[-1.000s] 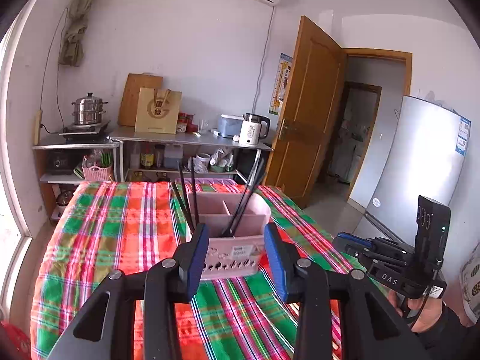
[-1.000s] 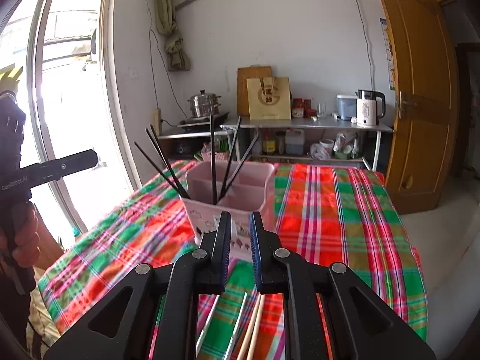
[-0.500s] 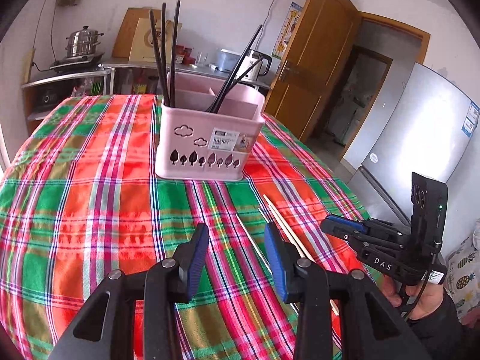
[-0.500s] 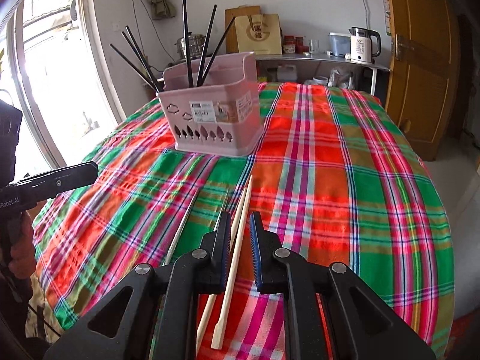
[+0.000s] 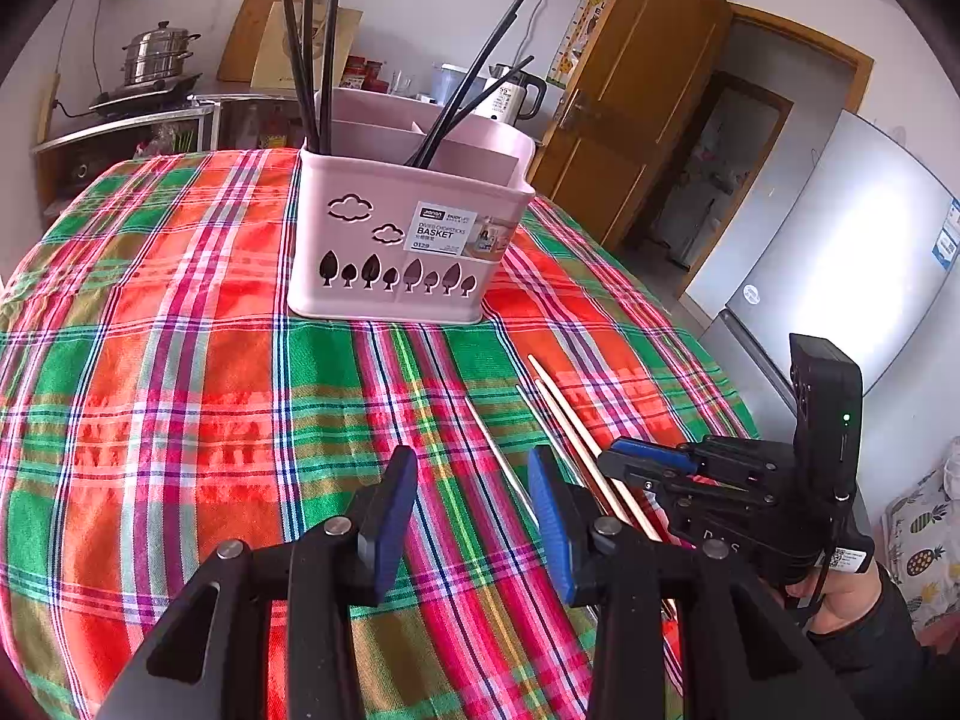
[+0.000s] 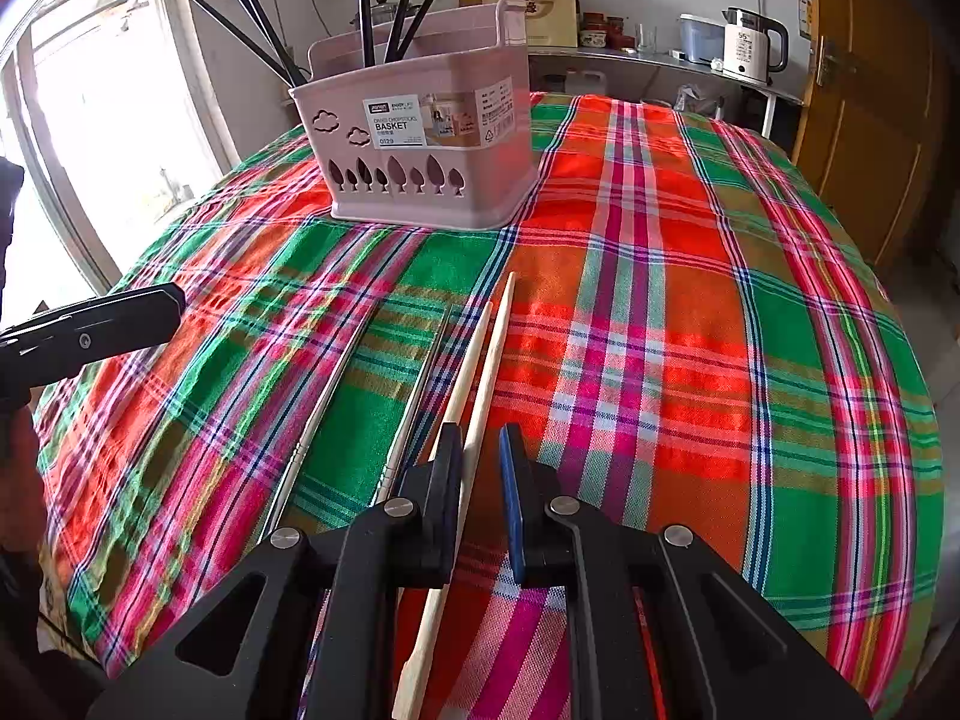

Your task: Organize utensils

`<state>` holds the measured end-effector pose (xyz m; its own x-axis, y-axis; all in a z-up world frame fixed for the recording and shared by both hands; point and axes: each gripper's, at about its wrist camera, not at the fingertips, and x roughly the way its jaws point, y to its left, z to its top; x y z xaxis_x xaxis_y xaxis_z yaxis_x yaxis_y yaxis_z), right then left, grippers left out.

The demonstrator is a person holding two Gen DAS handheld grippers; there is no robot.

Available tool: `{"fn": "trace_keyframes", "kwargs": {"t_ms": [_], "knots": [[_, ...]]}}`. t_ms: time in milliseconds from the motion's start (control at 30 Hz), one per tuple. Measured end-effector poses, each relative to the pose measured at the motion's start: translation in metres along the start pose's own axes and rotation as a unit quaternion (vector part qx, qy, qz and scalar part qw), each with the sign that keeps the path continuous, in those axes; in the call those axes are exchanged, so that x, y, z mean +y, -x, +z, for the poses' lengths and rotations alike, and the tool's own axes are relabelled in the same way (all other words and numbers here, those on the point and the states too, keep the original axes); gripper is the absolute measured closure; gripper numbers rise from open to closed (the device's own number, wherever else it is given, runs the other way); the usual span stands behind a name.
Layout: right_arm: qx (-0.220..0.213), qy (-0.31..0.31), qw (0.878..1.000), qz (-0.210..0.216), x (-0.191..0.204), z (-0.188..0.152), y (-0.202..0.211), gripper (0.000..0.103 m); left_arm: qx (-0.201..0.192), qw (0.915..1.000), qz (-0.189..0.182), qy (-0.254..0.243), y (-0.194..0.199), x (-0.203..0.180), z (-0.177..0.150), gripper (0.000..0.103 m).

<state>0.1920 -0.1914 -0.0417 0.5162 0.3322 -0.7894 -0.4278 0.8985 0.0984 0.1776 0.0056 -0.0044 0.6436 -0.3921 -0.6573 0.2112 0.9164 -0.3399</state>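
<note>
Fingers of left gripper gape over bare plaid cloth, holding nothing; pink basket of black chopsticks beyond; right gripper, narrowly parted, straddles a wooden chopstick on the bench, contact unclear.

"BASKET 0129" on pink basket's label
</note>
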Motion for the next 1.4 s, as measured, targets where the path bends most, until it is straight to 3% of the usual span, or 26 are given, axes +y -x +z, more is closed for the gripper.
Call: {"fn": "trace_keyframes", "kwargs": {"t_ms": [567, 900, 1400], "knots": [[0.009, -0.015, 0.999, -0.031, -0.028, -0.001, 0.008, 0.090, 0.046, 0.9986, -0.022, 0.009, -0.043, -0.017, 0.013, 0.065], [0.005, -0.014, 0.999, -0.043, -0.031, 0.010, 0.006, 0.089, 0.075, 0.9968, 0.029, -0.002, -0.078, -0.021, 0.022, 0.066], [0.032, -0.004, 0.999, -0.022, -0.034, 0.056, -0.037, 0.088, 0.097, 0.9935, 0.056, -0.019, -0.109, -0.027, 0.030, 0.083]]}}
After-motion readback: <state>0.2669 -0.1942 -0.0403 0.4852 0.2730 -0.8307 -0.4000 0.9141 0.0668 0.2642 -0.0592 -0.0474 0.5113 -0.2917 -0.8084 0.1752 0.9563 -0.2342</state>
